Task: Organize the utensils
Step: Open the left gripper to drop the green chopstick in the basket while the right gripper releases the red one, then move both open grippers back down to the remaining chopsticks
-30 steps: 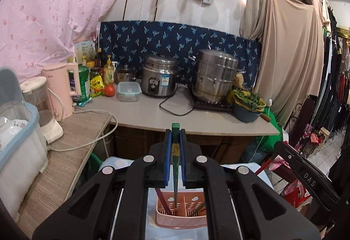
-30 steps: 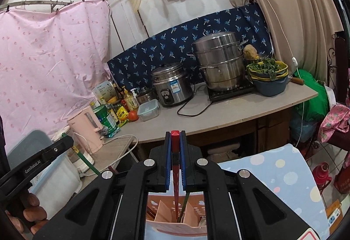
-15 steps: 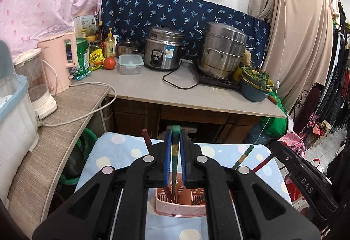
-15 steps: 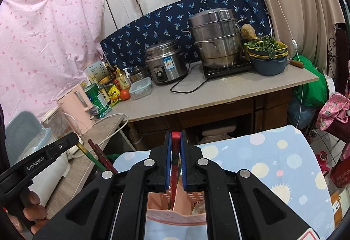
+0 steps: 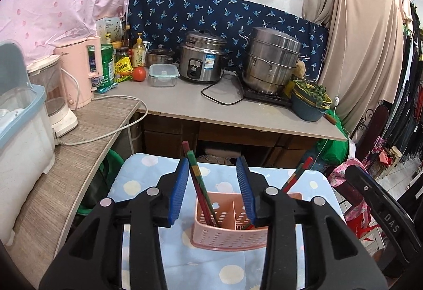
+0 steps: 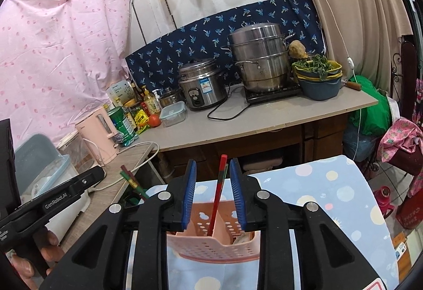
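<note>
A pink perforated utensil basket (image 5: 227, 235) stands on the blue dotted cloth; it also shows in the right wrist view (image 6: 211, 245). My left gripper (image 5: 215, 194) is open just above it. A pair of red and green chopsticks (image 5: 199, 184) leans in the basket's left compartment, free of the blue pads. A second pair (image 5: 296, 177) leans at the basket's right. My right gripper (image 6: 212, 193) is open over the basket, with red and green chopsticks (image 6: 218, 192) standing between its pads, untouched. The first pair (image 6: 132, 180) shows at its left.
A wooden shelf (image 5: 66, 163) with a pink kettle (image 5: 79, 73) and a white bin (image 5: 21, 136) runs along the left. A grey counter (image 5: 216, 110) behind holds a rice cooker (image 5: 202, 57), a steel steamer (image 5: 272, 60) and a bowl of greens (image 5: 310, 101).
Both grippers have opened and let go of their chopsticks, which now lean in the basket. Both cameras have tilted down toward the table.
</note>
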Demonstrator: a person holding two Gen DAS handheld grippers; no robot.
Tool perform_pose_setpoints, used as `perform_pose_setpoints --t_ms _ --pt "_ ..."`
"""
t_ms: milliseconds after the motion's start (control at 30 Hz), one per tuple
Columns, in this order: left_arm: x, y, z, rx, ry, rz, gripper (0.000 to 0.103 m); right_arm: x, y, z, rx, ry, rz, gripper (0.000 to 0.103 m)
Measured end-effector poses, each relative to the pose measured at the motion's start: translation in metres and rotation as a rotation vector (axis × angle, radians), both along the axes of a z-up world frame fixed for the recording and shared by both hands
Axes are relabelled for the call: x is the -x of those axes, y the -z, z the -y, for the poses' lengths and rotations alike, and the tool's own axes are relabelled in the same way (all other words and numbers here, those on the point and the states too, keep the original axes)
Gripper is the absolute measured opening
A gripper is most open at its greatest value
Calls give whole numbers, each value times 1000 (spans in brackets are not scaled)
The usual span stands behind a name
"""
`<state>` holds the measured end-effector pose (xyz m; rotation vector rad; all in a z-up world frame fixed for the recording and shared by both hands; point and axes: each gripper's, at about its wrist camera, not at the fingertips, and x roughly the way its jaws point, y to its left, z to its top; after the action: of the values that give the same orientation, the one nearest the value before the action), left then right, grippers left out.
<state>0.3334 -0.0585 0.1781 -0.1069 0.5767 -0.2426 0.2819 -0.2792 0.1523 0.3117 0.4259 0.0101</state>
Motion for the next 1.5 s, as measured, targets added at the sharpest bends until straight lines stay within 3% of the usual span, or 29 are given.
perform_pose_setpoints --t_ms 367,600,1033,1500 --pt "52 -3 -5 -55 -7 1 38 65 -1 -23 46 -44 2 31" --pt "96 7 -14 -71 0 -13 38 115 18 -30 60 -59 -40 31" --pt "168 75 -33 -109 9 -126 38 198 88 -49 76 -90 -200 31" --pt "228 145 -40 -148 52 -247 38 249 170 -79 102 -154 -379 31"
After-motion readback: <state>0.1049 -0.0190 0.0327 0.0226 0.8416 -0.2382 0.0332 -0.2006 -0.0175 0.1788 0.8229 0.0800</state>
